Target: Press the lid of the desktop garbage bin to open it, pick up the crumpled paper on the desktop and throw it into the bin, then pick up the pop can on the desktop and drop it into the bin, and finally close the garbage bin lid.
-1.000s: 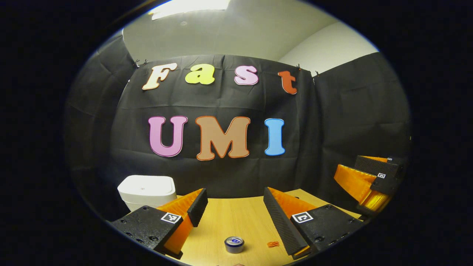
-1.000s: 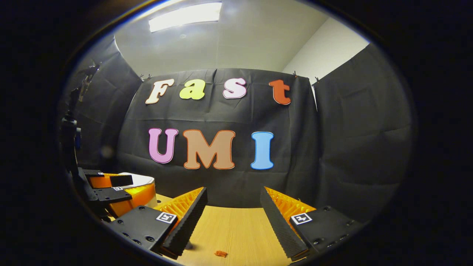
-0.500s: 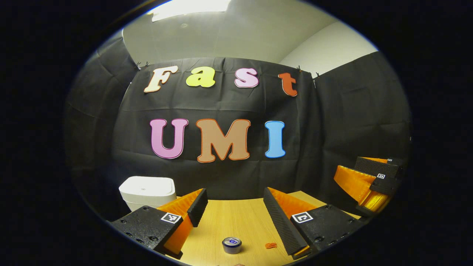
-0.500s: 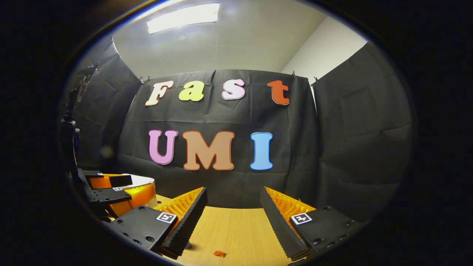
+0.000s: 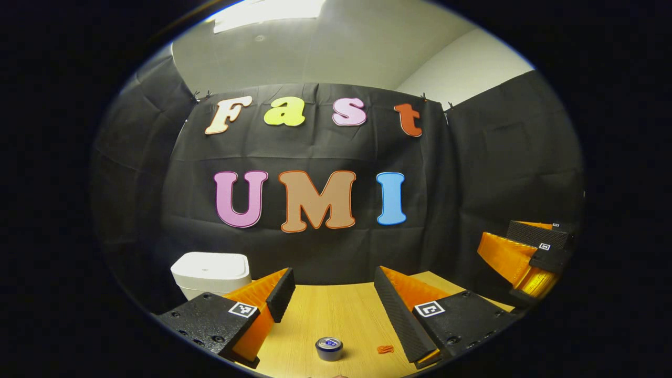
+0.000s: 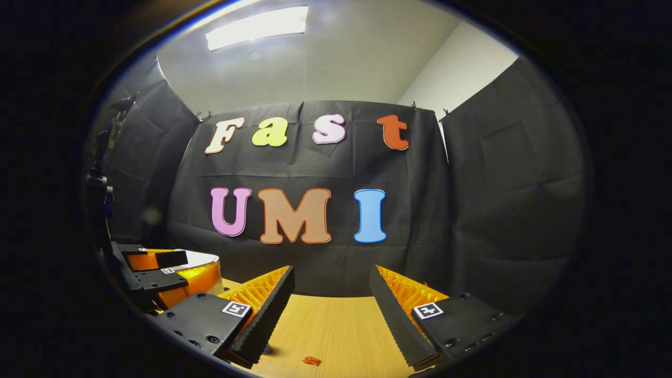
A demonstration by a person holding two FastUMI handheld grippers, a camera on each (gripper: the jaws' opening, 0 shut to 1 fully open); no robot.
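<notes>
Both tongs are held spread and empty above the table, judged ready for the first press. The left tongs are aimed just right of the bin, a white rounded box of smooth plastic whose lid is seen closed. The can, a short shiny metal cylinder, stands nearer than the bin. The right tongs are held farther right of the bin. No crumpled paper can be made out

recording booth, black cloth (draped), desk
</notes>
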